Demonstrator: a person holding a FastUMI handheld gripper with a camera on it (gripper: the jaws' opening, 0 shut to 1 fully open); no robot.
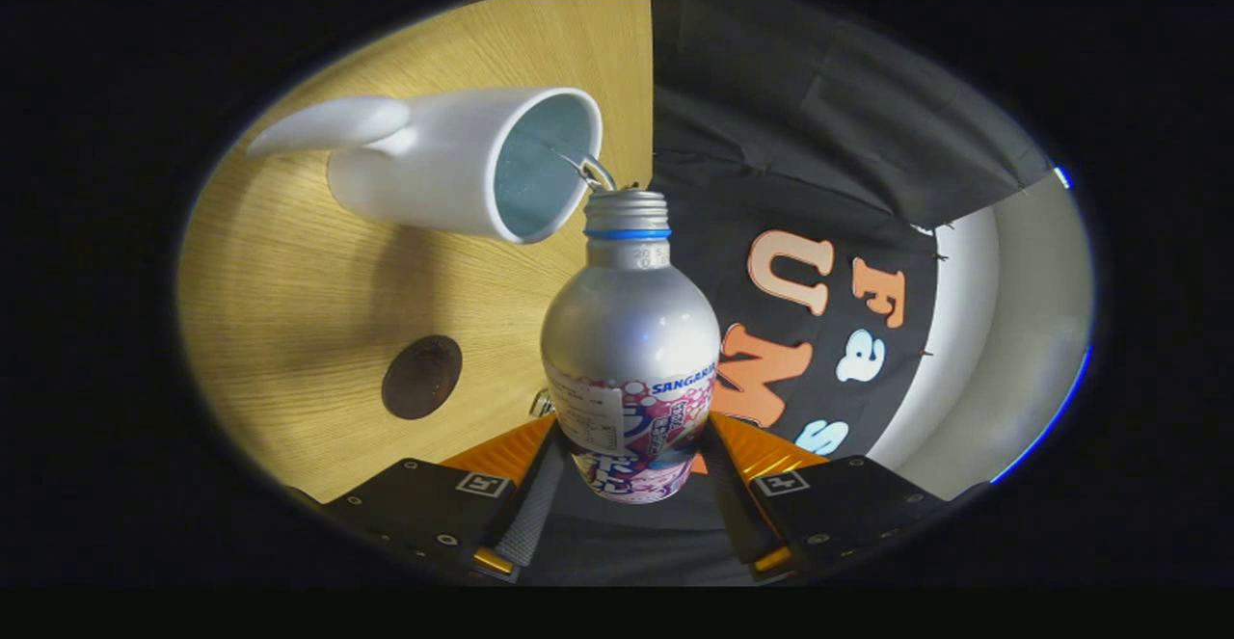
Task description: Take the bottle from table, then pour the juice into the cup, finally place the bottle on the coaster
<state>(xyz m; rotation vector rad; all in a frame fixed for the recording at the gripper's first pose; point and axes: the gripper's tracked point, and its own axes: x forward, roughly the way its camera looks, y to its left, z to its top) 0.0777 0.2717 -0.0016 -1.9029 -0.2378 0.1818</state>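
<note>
Your hand-held gripper [631,470] clamps the silver aluminium juice bottle [630,350] low on its base, tipped with its mouth at the white ceramic cup's [453,162] rim over the wooden tabletop [289,311]; drift sideways and juice misses, far from the round brown coaster [421,377].

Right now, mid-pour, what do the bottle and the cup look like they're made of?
The bottle, held between the fingers, looks like brushed metal, probably aluminium: matte silver sheen, threaded neck, printed wrap label. The cup looks like glazed white ceramic: smooth, opaque, thick rim, soft gloss, though plastic can't be ruled out.
</note>
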